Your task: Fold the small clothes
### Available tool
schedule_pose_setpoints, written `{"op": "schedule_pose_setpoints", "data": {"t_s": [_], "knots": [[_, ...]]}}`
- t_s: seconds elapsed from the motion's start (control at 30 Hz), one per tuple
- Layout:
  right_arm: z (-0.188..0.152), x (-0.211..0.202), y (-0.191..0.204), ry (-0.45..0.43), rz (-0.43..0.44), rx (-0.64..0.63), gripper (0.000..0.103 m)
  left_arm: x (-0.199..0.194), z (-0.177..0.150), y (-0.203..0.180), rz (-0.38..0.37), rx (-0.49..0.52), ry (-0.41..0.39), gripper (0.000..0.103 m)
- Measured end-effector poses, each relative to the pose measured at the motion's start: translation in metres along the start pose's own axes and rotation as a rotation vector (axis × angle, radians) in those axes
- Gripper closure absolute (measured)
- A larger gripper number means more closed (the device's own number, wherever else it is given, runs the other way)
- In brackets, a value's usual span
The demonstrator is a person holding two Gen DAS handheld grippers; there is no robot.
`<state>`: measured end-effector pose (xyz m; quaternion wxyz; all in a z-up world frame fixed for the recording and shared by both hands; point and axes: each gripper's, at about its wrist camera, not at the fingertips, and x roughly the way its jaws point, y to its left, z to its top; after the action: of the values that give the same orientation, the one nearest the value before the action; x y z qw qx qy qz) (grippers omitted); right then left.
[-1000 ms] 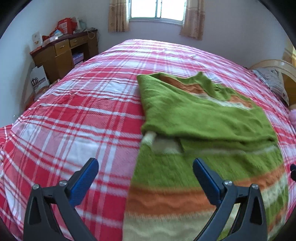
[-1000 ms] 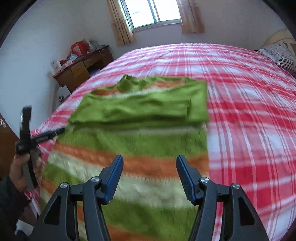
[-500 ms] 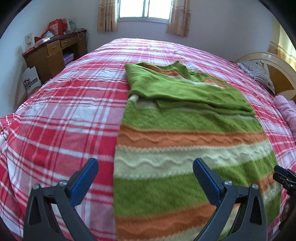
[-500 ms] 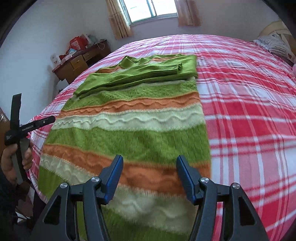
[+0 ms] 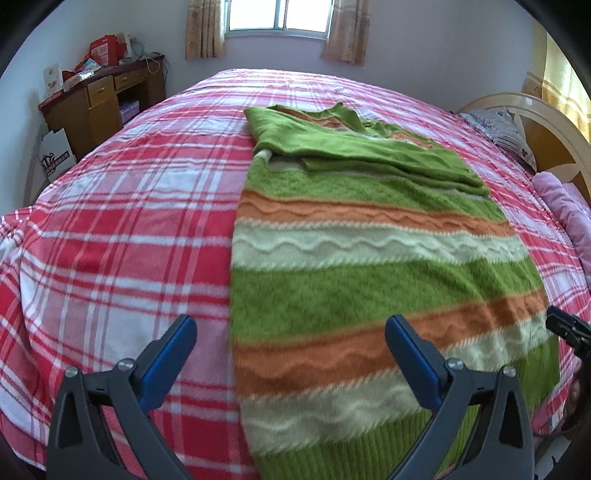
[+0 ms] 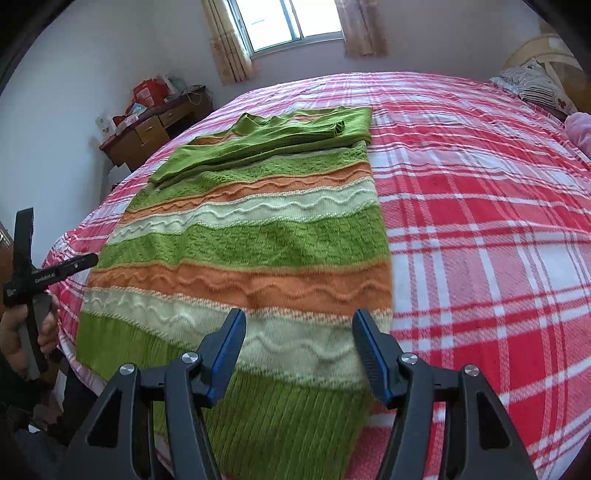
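Observation:
A green sweater [image 5: 369, 280] with orange and cream wavy stripes lies flat on the bed, its sleeves folded across the chest at the far end. My left gripper [image 5: 291, 350] hovers open over the sweater's near left edge, nothing between its blue pads. My right gripper [image 6: 299, 347] is open above the near right part of the sweater [image 6: 251, 251], over the ribbed hem, and holds nothing. The left gripper's tool and the hand on it show at the left edge of the right wrist view.
The red and white plaid bedspread [image 5: 122, 221] covers the whole bed. A wooden desk [image 5: 99, 99] with boxes stands by the far left wall. A headboard [image 5: 554, 129], pillow and pink blanket [image 5: 569, 210] lie at the right. A window [image 6: 291, 22] is behind.
Both grippers have pulled back toward the near edge of the bed, so the sweater's whole striped body and ribbed hem have come into view. Both stay open.

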<state>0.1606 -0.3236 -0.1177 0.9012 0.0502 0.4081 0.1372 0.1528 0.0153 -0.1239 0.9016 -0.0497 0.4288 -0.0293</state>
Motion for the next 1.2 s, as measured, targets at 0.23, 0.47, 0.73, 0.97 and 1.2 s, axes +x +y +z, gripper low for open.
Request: {"op": "schedule_pose_setpoints", "data": {"t_s": [0.23, 0.47, 0.73, 0.97, 1.2], "knots": [[-0.012, -0.010, 0.000, -0.022, -0.016, 0.007, 0.042, -0.008, -0.013, 0.004, -0.002, 0.018, 0.012, 0.000], [-0.028, -0.020, -0.002, -0.033, -0.030, 0.005, 0.042, -0.014, -0.026, 0.009, -0.036, 0.005, 0.034, 0.000], [-0.050, -0.033, -0.006, -0.028, -0.038, 0.014, 0.041, -0.024, -0.057, 0.020, -0.154, -0.025, 0.121, 0.025], [-0.062, -0.041, -0.006, -0.039, -0.039, 0.017, 0.041, -0.026, -0.088, 0.021, -0.264, -0.088, 0.204, 0.040], [-0.073, -0.046, -0.003, -0.048, -0.036, -0.014, 0.041, -0.024, -0.093, 0.013, -0.283, -0.098, 0.224, 0.041]]}}
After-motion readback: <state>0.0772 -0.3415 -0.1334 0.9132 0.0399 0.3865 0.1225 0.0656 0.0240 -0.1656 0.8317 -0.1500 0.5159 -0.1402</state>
